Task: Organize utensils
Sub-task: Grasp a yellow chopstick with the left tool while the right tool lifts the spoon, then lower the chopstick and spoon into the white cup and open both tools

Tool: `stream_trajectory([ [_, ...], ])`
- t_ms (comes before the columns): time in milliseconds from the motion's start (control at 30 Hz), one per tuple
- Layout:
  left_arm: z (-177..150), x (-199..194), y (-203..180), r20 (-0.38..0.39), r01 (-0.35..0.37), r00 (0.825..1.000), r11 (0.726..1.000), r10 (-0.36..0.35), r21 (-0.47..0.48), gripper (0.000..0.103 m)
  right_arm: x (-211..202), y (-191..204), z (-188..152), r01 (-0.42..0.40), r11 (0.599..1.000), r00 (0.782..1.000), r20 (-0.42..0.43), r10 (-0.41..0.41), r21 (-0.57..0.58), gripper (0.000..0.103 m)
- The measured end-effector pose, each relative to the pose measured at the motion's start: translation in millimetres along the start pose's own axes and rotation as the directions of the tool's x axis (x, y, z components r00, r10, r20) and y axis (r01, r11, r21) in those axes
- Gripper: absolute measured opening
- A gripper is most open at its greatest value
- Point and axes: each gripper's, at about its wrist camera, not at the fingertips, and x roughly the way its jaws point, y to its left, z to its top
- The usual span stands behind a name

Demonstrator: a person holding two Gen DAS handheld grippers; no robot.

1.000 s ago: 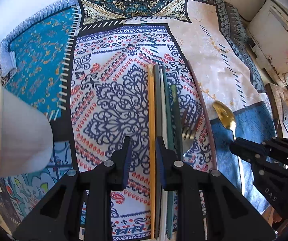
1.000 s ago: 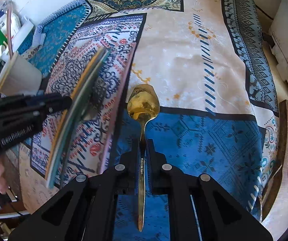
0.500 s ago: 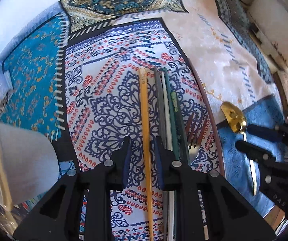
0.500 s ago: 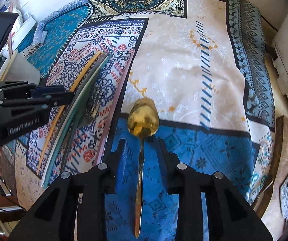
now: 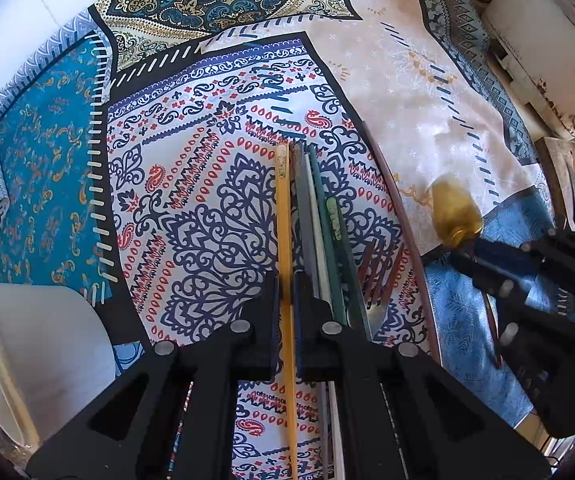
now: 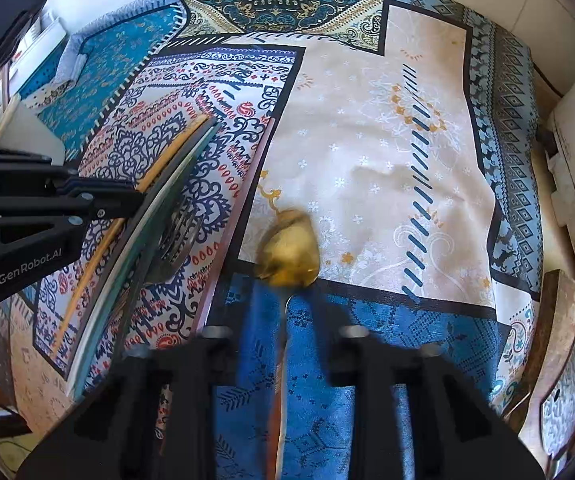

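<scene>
From the left wrist, the left gripper (image 5: 285,300) pinches the yellow chopstick (image 5: 284,240); tight against the grey and green sticks (image 5: 319,220) and fork (image 5: 379,276), lifting could drag them askew. From the right wrist, the right gripper (image 6: 283,332) is spread around the gold spoon (image 6: 289,250), which lies loose and blurred on the patchwork cloth (image 6: 367,152); it could roll. White walls border the table.

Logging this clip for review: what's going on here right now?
A person with a gripper in each hand is sorting utensils on a patterned cloth. The left gripper has its fingers closed around a yellow chopstick, beside a row of other sticks and a fork. The right gripper is open, its fingers either side of a gold spoon lying on the cloth. A white cup sits at the left.
</scene>
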Motion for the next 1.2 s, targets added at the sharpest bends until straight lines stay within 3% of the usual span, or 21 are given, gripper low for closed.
stream_trajectory([
  [233,-16,-12,10,0.024,0.019,1.000,1.000,-0.018,-0.019,0.004,-16,-13,-6,-0.029,0.998,0.999,0.041,0.027,0.048,0.003],
  [667,-48,-85,20,0.200,0.058,0.979,0.997,-0.046,-0.053,0.004,-74,-8,-14,-0.047,0.996,0.982,0.185,0.032,0.076,0.003],
  [900,-60,-132,26,0.329,0.050,0.944,0.995,-0.018,-0.089,0.004,-110,12,-6,-0.037,0.999,0.960,0.278,0.025,0.039,0.003],
  [1200,-74,-193,61,0.484,0.046,0.874,0.984,0.045,-0.174,0.004,-142,49,12,-0.063,0.998,0.929,0.362,0.070,-0.029,0.003],
])
